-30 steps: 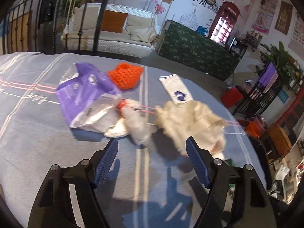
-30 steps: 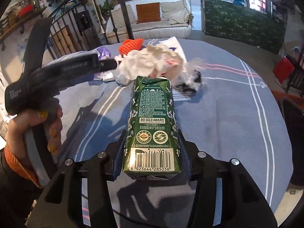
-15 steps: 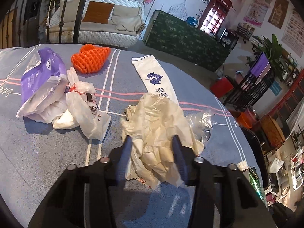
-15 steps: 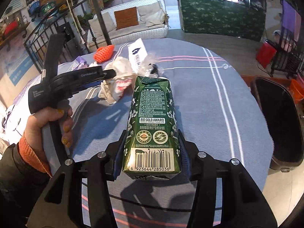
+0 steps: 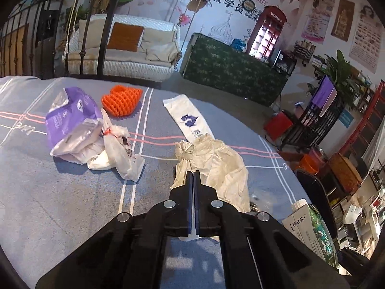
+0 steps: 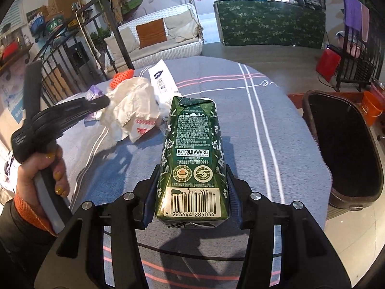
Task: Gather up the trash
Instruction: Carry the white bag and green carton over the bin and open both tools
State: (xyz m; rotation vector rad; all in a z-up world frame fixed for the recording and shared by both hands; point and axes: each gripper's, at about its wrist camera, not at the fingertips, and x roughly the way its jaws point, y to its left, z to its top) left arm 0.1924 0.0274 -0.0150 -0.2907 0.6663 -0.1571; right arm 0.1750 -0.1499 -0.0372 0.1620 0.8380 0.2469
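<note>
**Both grippers loaded as table clean-up goes on**

Nearest me, my right gripper [image 6: 191, 190] clamps a dark green milk carton [image 6: 192, 154] by its two long sides, barcode end toward the camera, jaws about half spread by its width. It looks stiff-sided and probably empty and light, so a firm squeeze across the flat panels suits it; a harder one would likely dent the card.

My left gripper [image 5: 193, 180] has its jaws pinched fully together on a fold of crumpled cream paper bag [image 5: 211, 166], which lies on the grey-blue striped tablecloth [image 5: 60, 204] just beside the carton. The paper is soft, weightless and loose, and I judge it could tear or slip out, so a bunched ridge is the best hold.

Beyond the carton, farther across the cloth, lie a flat white printed sleeve [image 5: 186, 120], a white plastic bag [image 5: 120, 151], a purple plastic pack [image 5: 72, 118] and an orange foam fruit net [image 5: 121, 100].

Only the right wrist view shows the black waste bin [image 6: 346, 149] standing off the table edge to the carton's right, and my hand [image 6: 48, 168] on the left handle. Only the left view shows the pinch itself.
</note>
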